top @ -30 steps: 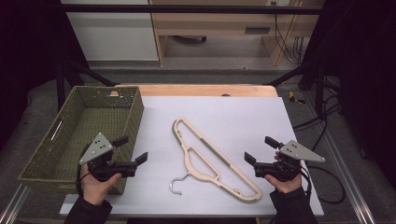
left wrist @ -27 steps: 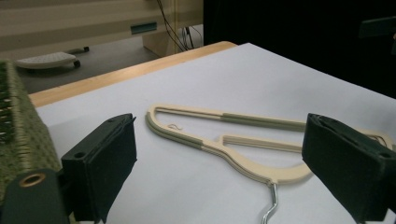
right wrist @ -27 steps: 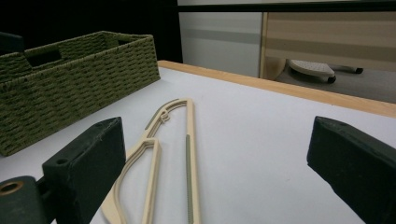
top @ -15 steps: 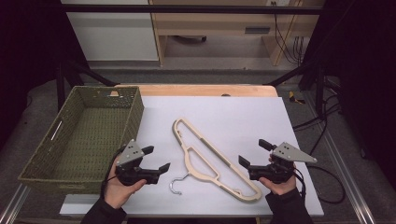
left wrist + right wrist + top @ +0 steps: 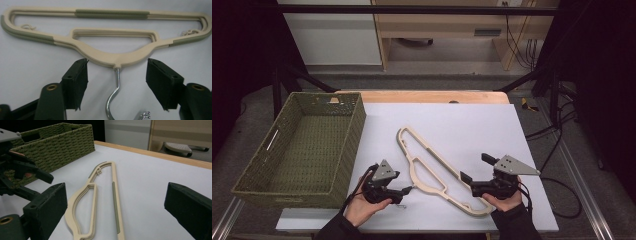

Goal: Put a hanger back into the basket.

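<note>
Hanger (image 5: pixel 432 172), cream with green grip strips, lies flat and slantwise on the white bench (image 5: pixel 472 125) in the high view, one tip far and left of centre, the other near, by the right gripper (image 5: pixel 473 181). Bare bench lies open to its far right; a green wicker basket (image 5: pixel 347 150) stands along the bench's left edge, just left of the left gripper (image 5: pixel 404 192).

In the left gripper view, the fingers (image 5: pixel 75 82) stand released either side of the metal hook (image 5: pixel 113 97), having just been closing, their tips right at the hanger's neck and clear of the hook.

In the right gripper view, the fingers (image 5: pixel 47 207) are spread wide and grasp nothing, the hanger on the bench between and beyond them, the basket at far left.
</note>
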A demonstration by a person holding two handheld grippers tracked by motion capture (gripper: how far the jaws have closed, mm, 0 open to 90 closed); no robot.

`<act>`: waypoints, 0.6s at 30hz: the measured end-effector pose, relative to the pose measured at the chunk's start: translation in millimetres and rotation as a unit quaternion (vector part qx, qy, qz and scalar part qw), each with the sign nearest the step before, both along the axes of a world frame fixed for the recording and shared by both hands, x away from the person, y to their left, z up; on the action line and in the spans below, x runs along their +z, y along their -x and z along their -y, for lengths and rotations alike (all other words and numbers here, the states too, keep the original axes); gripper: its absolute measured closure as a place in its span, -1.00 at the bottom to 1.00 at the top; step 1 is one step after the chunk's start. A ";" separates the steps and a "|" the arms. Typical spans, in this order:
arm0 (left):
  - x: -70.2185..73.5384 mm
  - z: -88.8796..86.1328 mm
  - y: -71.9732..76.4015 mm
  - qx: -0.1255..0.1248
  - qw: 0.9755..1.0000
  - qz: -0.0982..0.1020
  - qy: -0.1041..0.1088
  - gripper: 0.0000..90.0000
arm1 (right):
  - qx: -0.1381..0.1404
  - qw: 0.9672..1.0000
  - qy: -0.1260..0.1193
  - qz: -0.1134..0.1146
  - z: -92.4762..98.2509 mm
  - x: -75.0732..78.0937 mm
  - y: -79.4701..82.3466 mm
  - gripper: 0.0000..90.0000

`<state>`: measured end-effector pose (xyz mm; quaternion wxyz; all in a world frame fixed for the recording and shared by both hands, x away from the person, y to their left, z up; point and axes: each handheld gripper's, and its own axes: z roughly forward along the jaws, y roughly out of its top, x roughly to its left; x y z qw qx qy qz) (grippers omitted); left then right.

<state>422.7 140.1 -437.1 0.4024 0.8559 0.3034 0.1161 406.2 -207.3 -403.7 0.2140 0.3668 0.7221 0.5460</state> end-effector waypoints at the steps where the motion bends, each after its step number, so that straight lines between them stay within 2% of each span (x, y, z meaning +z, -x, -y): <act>1: -2.8 2.4 -0.6 -0.001 1.000 -0.004 -0.004 -0.21 | 0.000 1.000 0.000 0.000 0.0 0.0 0.0 -0.88; 5: -12.3 10.9 -3.1 -0.004 1.000 -0.014 -0.022 -0.09 | 0.002 1.000 0.003 -0.002 -3.0 -2.9 -1.1 -0.87; 8: -18.4 14.7 -5.8 -0.004 0.999 -0.024 -0.031 0.07 | 0.005 1.000 0.005 -0.006 -4.7 -5.2 -1.9 -0.87; 9: -20.3 15.8 -6.6 -0.005 0.999 -0.027 -0.036 0.18 | 0.007 1.000 0.007 -0.011 -6.4 -6.6 -2.4 -0.87; 10: -22.1 16.6 -7.7 -0.008 0.999 -0.030 -0.041 0.18 | 0.007 1.000 0.007 -0.011 -6.4 -6.6 -2.4 -0.87; 11: -24.4 18.1 -8.4 -0.005 0.999 -0.033 -0.039 0.29 | 0.010 1.000 0.011 -0.012 -7.6 -8.0 -3.0 -0.87; 12: -25.7 18.6 -9.3 -0.006 0.998 -0.037 -0.042 0.29 | 0.010 1.000 0.011 -0.012 -7.6 -8.0 -3.0 -0.87; 15: -29.4 21.3 -12.0 -0.008 0.998 -0.046 -0.049 0.48 | 0.014 1.000 0.017 -0.015 -9.1 -10.2 -4.0 -0.87; 18: -30.8 22.2 -12.7 -0.005 0.998 -0.050 -0.048 0.56 | 0.012 1.000 0.015 -0.017 -10.3 -10.8 -4.2 -0.87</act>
